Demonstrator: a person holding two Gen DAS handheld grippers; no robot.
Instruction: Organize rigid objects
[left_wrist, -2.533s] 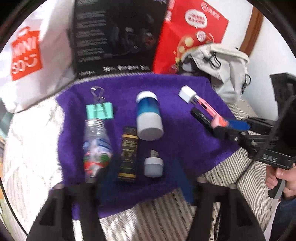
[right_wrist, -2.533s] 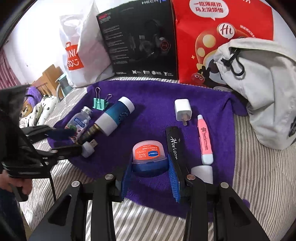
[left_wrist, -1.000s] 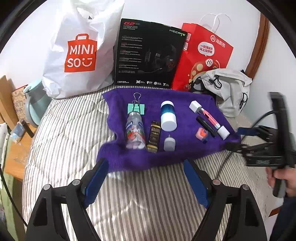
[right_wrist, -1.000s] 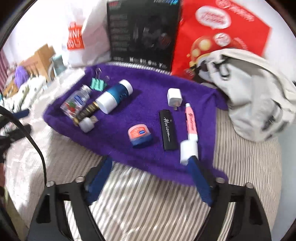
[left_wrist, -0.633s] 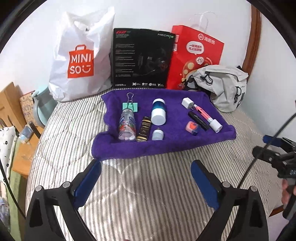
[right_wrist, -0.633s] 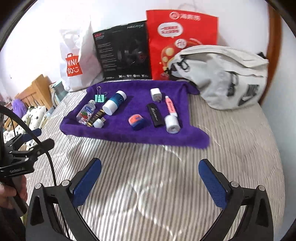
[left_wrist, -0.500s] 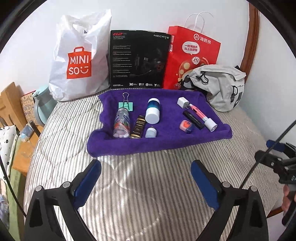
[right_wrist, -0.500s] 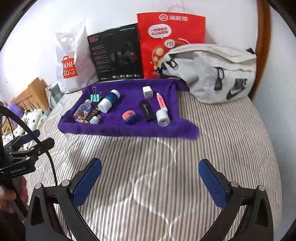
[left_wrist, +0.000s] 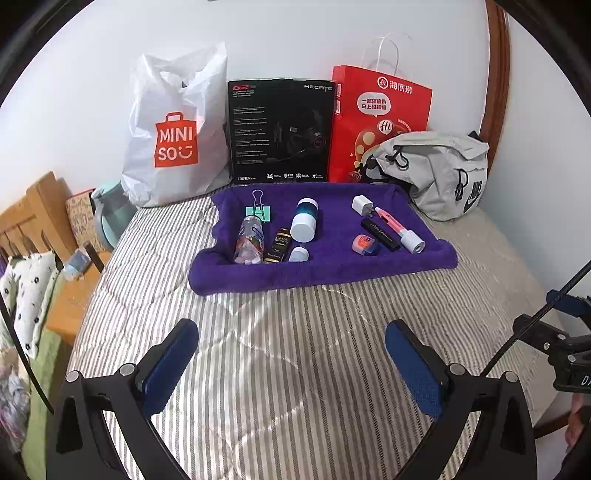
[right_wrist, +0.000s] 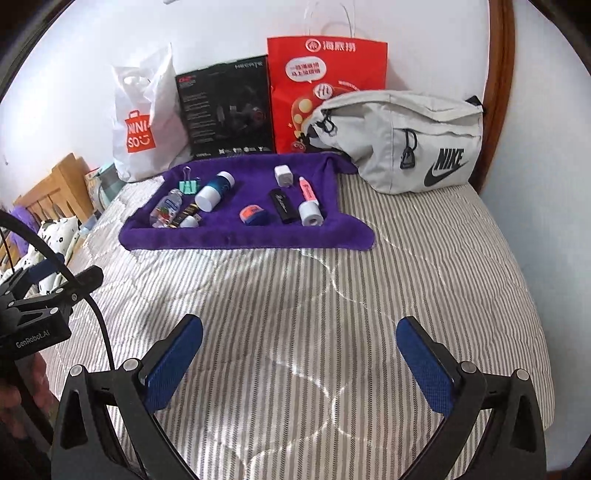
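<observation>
While hovering over bed (left_wrist: 295, 387) | both grippers' fingers (left_wrist: 170, 365) spread wide, empty

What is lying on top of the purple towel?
On the purple towel: binder clip, clear bottle, dark tube, blue-and-white cylinder, small white cap, charger, pink pen, black stick, orange-lidded jar. Beneath: hidden.

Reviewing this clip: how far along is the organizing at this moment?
Looks essentially done. On the purple towel, bottle, dark tube and white-capped container lie in one group; charger, pink pen, black stick and small jar in another. Left tongs and right tongs are open, holding nothing. Nothing obvious remains.
</observation>
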